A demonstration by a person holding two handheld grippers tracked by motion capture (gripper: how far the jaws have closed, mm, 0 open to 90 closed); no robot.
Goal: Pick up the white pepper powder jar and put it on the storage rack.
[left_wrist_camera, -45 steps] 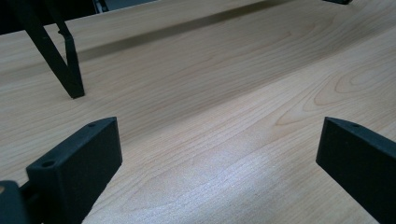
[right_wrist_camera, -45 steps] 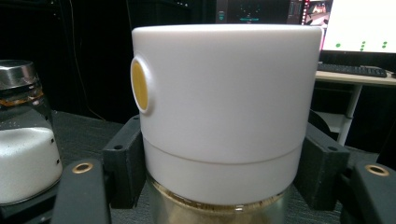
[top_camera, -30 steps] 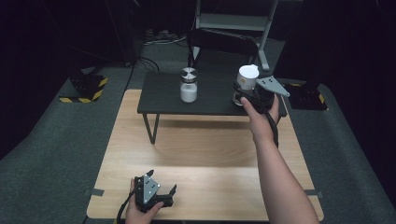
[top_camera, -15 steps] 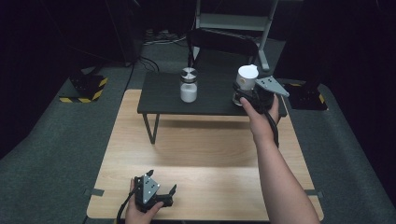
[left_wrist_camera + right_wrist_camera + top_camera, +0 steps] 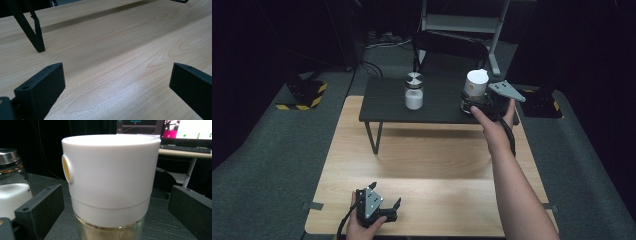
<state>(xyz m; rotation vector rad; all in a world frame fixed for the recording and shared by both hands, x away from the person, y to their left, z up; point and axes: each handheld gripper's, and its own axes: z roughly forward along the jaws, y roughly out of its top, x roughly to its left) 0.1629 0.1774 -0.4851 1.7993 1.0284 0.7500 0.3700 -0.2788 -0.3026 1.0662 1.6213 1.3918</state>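
Note:
A jar with a white lid stands at the right end of a low black shelf. My right gripper is open, one jaw on each side of the jar, with gaps between the jaws and the glass. A second jar with a metal lid and white contents stands further left on the shelf. My left gripper is open near the front edge of the wooden table, low over bare wood with nothing between its jaws.
The black shelf rests on thin legs over the back of the wooden table. A black chair and a metal stand sit behind it. Grey carpet surrounds the table, with yellow-black striped objects at the left.

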